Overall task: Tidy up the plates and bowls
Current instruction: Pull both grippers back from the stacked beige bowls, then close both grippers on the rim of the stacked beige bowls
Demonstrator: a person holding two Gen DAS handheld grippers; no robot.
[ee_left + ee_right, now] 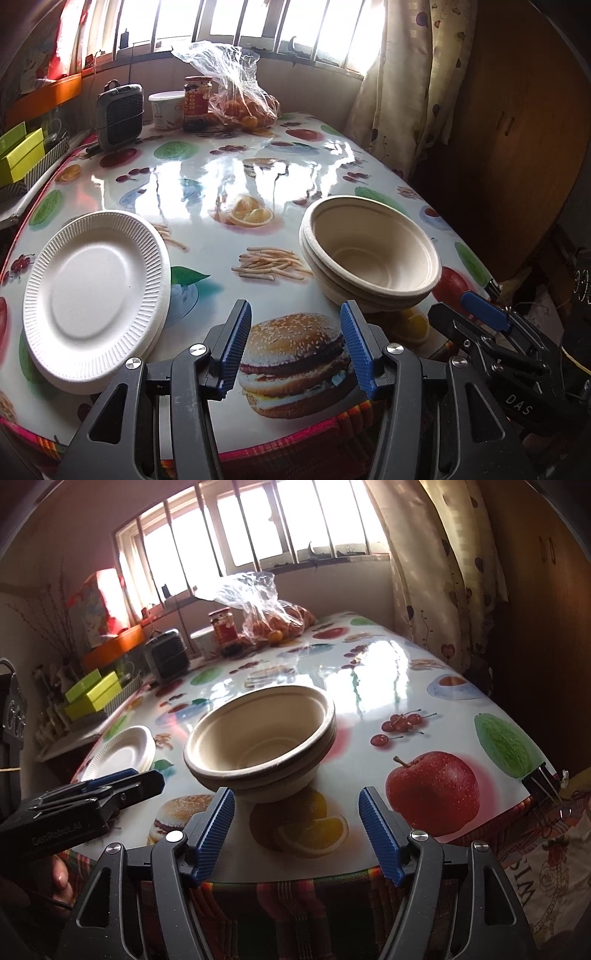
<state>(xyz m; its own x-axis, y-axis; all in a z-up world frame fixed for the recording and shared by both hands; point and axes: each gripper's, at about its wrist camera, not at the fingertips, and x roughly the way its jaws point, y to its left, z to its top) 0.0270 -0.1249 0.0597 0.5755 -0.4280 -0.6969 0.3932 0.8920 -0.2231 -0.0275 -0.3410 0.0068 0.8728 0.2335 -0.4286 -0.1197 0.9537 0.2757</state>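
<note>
Both tongs gape wide, empty. Nested bowls [260, 738] sit dead ahead of right tongs [297, 832], nearer them; plate stack [98, 295] lies lower left of left tongs [295, 350].

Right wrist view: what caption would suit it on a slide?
Open right gripper faces stacked bowls on a fruit-print table, plates to the left.

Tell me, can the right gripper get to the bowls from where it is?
Probably yes. The right gripper is open and empty, and the stacked bowls sit just ahead of it near the table edge, slightly toward its left finger. Nothing stands between them.
</note>
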